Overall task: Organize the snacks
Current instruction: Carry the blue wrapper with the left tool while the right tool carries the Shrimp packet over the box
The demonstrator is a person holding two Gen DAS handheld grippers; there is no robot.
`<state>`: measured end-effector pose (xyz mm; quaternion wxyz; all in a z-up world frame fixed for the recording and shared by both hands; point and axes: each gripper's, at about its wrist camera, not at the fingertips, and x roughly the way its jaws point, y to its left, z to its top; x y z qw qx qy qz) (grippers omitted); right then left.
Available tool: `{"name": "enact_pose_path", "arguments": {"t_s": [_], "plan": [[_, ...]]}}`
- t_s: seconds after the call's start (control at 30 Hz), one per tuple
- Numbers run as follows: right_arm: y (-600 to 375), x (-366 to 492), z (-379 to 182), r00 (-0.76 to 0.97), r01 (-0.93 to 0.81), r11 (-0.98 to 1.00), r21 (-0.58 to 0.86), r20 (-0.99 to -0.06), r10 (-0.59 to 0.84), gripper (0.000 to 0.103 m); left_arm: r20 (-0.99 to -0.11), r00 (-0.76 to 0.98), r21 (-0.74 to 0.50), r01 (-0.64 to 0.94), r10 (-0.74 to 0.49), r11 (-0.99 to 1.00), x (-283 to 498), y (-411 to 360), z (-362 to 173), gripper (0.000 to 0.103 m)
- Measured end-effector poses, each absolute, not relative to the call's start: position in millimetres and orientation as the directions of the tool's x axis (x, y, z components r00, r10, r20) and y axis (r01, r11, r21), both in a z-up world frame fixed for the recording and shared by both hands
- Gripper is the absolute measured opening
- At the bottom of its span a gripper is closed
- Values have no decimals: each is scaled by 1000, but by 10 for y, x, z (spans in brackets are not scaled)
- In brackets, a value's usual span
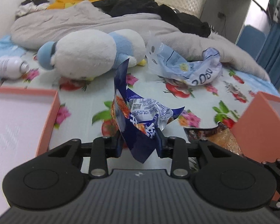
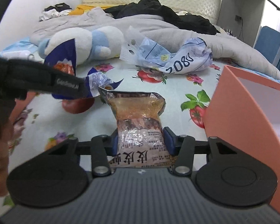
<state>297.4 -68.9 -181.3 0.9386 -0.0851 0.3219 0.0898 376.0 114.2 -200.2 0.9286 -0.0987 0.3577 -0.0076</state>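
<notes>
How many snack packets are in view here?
3: a dark blue packet in the left hand-held gripper, a brownish packet in the right hand-held gripper, and a crumpled pale blue bag lying on the bed. Others may be hidden.

On the flower-printed bedsheet (image 2: 168,100), the dark blue crumpled snack packet (image 1: 138,123) lies left of the clear shrimp snack bag (image 2: 140,123), between two pink cardboard boxes (image 1: 46,119) (image 2: 239,115), with the white-and-blue plush penguin (image 1: 89,56) and pale crinkled plastic bag (image 1: 188,67) behind.
</notes>
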Motion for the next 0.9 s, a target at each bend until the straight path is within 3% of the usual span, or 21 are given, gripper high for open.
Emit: {"name": "enact_pose_path", "arguments": {"t_s": [0.43, 0.9], "plan": [[-963, 2277, -1295, 766, -241, 970, -44, -622, 162, 50, -639, 759, -341, -139, -121, 930, 2662, 1128, -1548, 38], [-1478, 1666, -784, 804, -214, 976, 36, -561, 196, 49, -624, 766, -360, -104, -156, 927, 1709, 931, -1085, 37]]}}
